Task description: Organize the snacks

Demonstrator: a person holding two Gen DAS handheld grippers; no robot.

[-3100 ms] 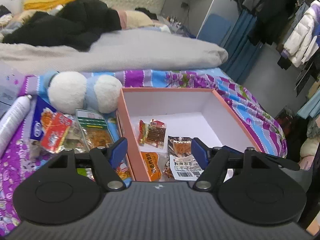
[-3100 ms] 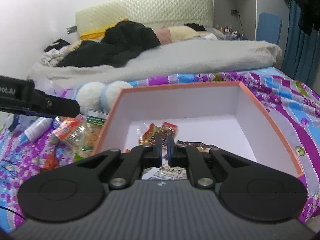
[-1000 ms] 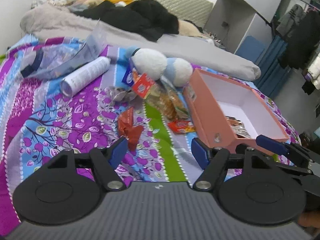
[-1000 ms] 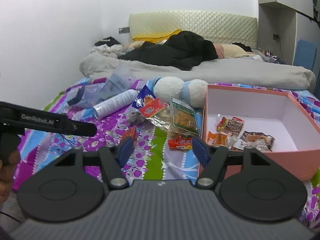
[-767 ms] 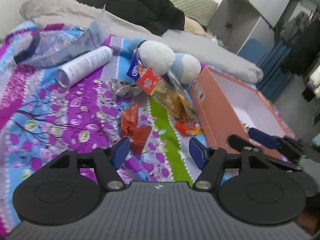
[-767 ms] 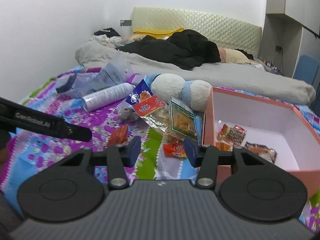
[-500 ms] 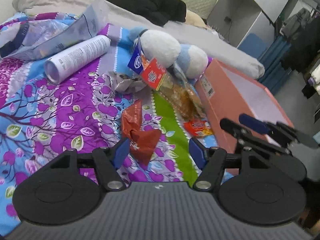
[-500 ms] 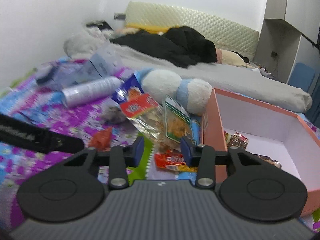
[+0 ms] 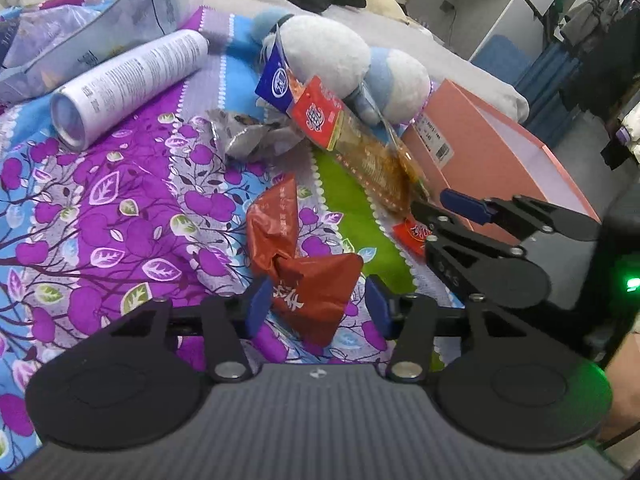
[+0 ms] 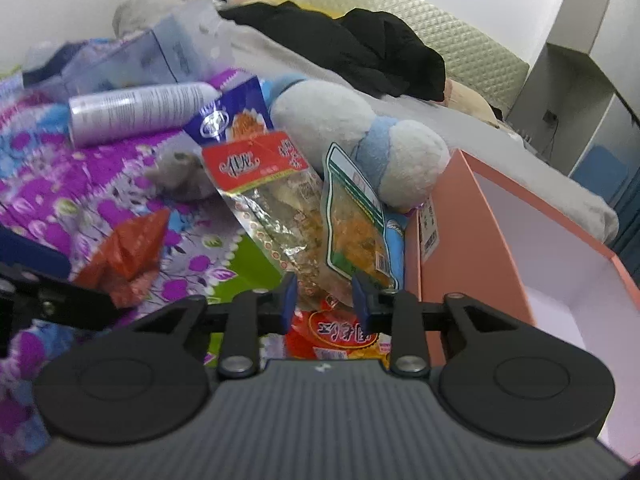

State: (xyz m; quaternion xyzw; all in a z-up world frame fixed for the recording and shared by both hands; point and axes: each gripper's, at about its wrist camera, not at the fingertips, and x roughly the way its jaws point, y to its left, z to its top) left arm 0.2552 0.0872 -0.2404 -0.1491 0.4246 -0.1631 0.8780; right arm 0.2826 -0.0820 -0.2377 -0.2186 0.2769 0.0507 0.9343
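Even, soft indoor light, faint shadows, strong fisheye bending at the edges, right wrist view smeared by motion blur, left view sharper.

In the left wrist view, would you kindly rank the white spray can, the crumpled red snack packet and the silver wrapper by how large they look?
1. White spray can
2. Crumpled red snack packet, though nearness to the camera enlarges it, so this is unsure
3. Silver wrapper

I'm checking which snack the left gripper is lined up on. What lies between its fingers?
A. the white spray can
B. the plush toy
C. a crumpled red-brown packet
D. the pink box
C: in the left wrist view the crumpled red-brown packet lies on the bedspread between the fingers of the left gripper; its jaws have just been closing but do not yet press on it.
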